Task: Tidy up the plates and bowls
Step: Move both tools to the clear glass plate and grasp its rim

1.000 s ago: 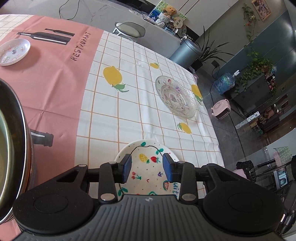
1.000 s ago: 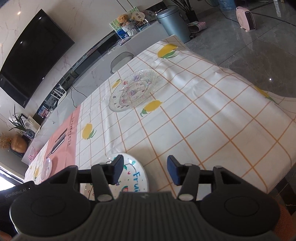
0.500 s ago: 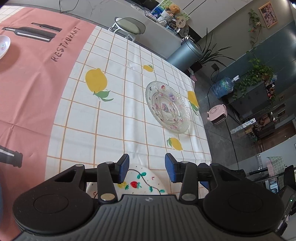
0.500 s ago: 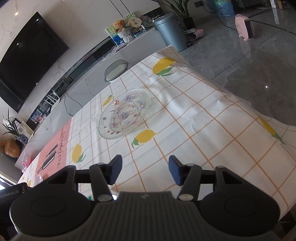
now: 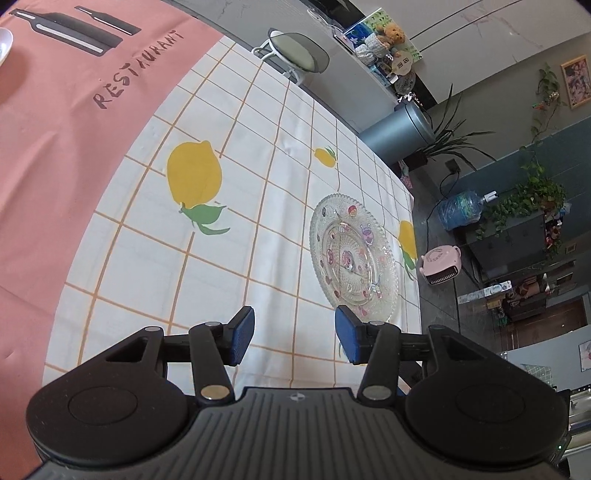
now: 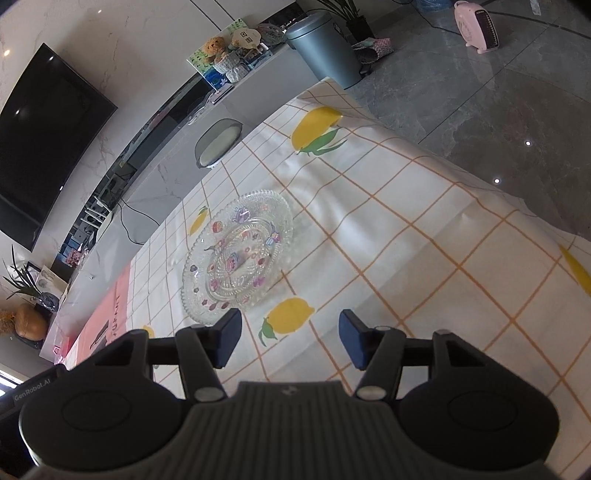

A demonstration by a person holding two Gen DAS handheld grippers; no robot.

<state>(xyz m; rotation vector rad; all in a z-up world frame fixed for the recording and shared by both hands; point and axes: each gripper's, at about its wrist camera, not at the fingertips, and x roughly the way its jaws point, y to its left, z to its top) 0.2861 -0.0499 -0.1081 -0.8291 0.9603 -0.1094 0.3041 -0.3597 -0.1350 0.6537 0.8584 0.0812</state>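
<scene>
Both tools hang above the worktop with nothing between their blue pads. Left tool (image 5: 294, 339) has its jaws spread wide over bare checked cloth, its right pad (image 5: 349, 339) just short of the near rim of the glass plate (image 5: 352, 258). Right tool (image 6: 290, 341) is likewise wide apart, its left pad (image 6: 229, 338) close to the same plate (image 6: 238, 254) and a printed lemon (image 6: 290, 316) showing in the gap between the fingers.

That clear, ribbed glass plate, dotted with small coloured pictures, lies flat on the white part of the cloth, near the worktop's long edge that faces the open floor and well in from both ends. Printed lemons sit around it; none is a real fruit.

Farther along the worktop (image 5: 229, 236) the cloth turns pink, with bottle drawings and the word RESTAURANT. At the far pink end, only a sliver of a white dish (image 5: 3, 44) shows at the frame's edge.

Off the worktop stand a stool (image 5: 299, 55) at its far edge, a grey bin (image 6: 323, 46), a pink heater (image 6: 476, 27) on the floor, and a dark screen (image 6: 44, 136) on the wall.
</scene>
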